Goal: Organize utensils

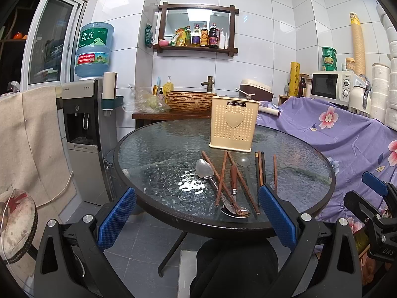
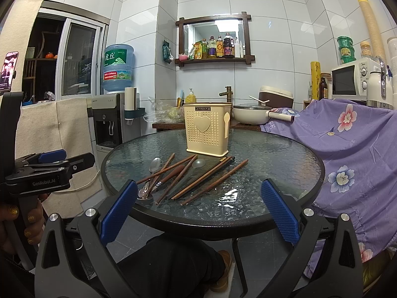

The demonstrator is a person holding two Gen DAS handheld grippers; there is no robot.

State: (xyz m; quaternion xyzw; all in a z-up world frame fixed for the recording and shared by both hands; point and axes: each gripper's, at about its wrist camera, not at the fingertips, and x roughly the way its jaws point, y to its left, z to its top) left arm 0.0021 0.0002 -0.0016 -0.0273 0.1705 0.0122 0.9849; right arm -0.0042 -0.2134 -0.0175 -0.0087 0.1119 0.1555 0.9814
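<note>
A cream perforated utensil holder (image 1: 233,127) with a heart on its front stands upright at the far side of a round glass table (image 1: 158,149); it also shows in the right wrist view (image 2: 206,131). In front of it lie loose brown chopsticks (image 1: 220,178), a metal spoon (image 1: 205,169), a clear ladle (image 1: 243,162) and a wooden-handled knife (image 1: 233,177), also seen in the right wrist view as chopsticks (image 2: 211,181) and spoon (image 2: 154,165). My left gripper (image 1: 197,217) is open and empty at the table's near edge. My right gripper (image 2: 198,209) is open and empty, held likewise.
A water dispenser (image 1: 84,134) stands left of the table. A purple flowered cloth (image 2: 352,154) covers furniture on the right, with a microwave (image 2: 347,79) behind. A wooden counter with a basin (image 1: 188,100) and a white pot (image 2: 250,114) is behind the table.
</note>
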